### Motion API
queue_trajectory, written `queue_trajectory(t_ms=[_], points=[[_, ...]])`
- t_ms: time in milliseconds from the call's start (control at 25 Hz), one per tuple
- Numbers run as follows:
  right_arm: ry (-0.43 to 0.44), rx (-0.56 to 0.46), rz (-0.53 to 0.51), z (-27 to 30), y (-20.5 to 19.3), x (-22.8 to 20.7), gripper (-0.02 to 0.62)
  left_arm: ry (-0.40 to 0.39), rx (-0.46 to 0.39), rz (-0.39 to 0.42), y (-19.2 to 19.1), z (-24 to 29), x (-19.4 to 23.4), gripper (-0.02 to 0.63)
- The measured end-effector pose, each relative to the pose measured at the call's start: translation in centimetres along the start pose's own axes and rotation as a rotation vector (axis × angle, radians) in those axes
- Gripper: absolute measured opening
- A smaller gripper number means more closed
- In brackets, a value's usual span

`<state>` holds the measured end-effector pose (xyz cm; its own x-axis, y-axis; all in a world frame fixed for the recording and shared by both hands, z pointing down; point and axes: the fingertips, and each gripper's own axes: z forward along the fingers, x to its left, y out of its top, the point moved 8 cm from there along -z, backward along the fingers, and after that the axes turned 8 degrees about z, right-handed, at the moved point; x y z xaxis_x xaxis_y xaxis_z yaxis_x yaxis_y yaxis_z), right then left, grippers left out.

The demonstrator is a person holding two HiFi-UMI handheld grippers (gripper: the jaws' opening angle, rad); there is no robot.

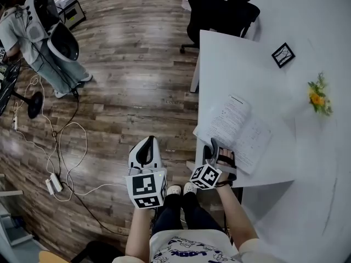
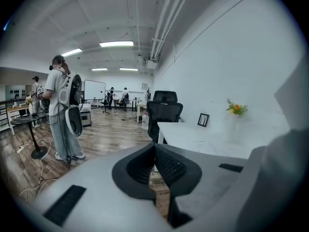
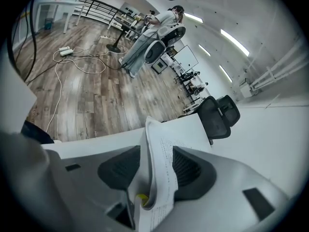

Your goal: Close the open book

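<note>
An open book point(image 1: 238, 130) with printed white pages lies on the white table point(image 1: 230, 64), close to its near edge. My right gripper point(image 1: 217, 151) is at the book's near left corner. In the right gripper view its jaws are shut on the edge of the left-hand pages point(image 3: 161, 178), which curl up between the dark pads point(image 3: 190, 170). My left gripper point(image 1: 145, 148) hangs over the wooden floor, left of the table and apart from the book. In the left gripper view its fingertips point(image 2: 155, 149) meet with nothing between them.
A black office chair point(image 1: 219, 10) stands at the table's far end. A small framed picture point(image 1: 283, 54) and a vase of yellow flowers point(image 1: 318, 97) sit further back on the table. A person with equipment point(image 1: 33, 37) stands far left, with cables and a power strip point(image 1: 54, 184) on the floor.
</note>
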<state>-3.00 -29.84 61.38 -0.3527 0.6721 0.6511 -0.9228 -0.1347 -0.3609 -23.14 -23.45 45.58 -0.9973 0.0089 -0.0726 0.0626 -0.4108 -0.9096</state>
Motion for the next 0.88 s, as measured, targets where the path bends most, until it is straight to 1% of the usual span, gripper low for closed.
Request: queue_trajectory(t_ms=[200,320,440,520,680,760,880], points=[[-0.016,0.003,-0.031,0.9,0.2,0.2,0.208,0.007,0.001,-0.009,-0.1,-0.1,0.4,0.023],[-0.041,0.01,-0.073,1.1,0.2,0.5,0.184,0.01,0.003,-0.012,-0.2,-0.4,0.7,0.023],[-0.073,0.018,-0.119,1.1,0.1,1.0,0.141,0.013,0.005,-0.015,-0.4,-0.7,1.0,0.023],[-0.088,0.016,-0.129,1.1,0.2,1.2,0.12,0.014,0.006,-0.015,-0.5,-0.8,1.1,0.023],[-0.112,0.003,-0.11,1.4,0.2,1.2,0.086,0.014,0.009,-0.017,-0.5,-0.6,1.0,0.023],[-0.108,-0.006,-0.073,1.3,0.3,0.9,0.075,0.013,0.009,-0.022,-0.5,-0.6,0.9,0.023],[-0.092,-0.021,0.01,1.1,0.6,0.5,0.071,0.011,0.006,-0.028,-0.5,-0.8,0.9,0.023]])
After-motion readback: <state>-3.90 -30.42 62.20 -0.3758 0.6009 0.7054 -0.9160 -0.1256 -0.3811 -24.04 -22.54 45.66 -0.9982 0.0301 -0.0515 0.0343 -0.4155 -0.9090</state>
